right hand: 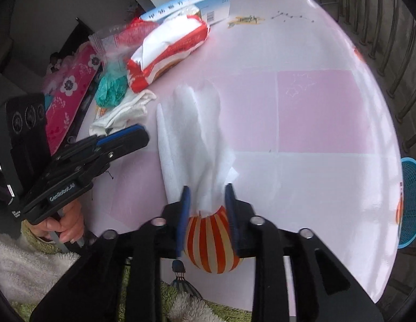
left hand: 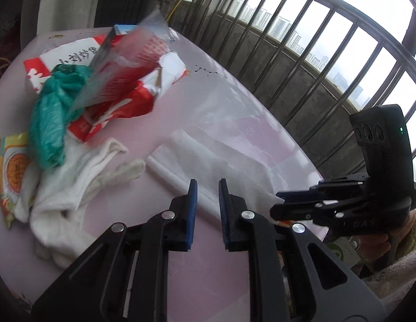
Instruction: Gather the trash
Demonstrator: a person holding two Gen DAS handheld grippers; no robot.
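Observation:
A long white tissue (right hand: 191, 134) lies stretched across the pink table (right hand: 315, 112). Its near end sits between the fingers of my right gripper (right hand: 208, 204), whose pads stand apart and do not visibly pinch it. In the left wrist view the right gripper (left hand: 277, 202) meets the tissue (left hand: 216, 158) at the table's right edge. My left gripper (left hand: 208, 206) hovers over the tissue's near side, jaws only slightly apart and with nothing between them. A trash pile lies at the left: a red-and-white wrapper (left hand: 122, 107), a green plastic bag (left hand: 52, 112), crumpled white cloth (left hand: 73, 187) and a yellow snack wrapper (left hand: 11, 171).
A blue mesh basket (right hand: 412, 201) stands beyond the table's right edge. A metal balcony railing (left hand: 288, 53) runs behind the table. A clear plastic bag (left hand: 132, 53) sticks up from the pile. A pink flowered board (right hand: 71, 91) leans at the far left.

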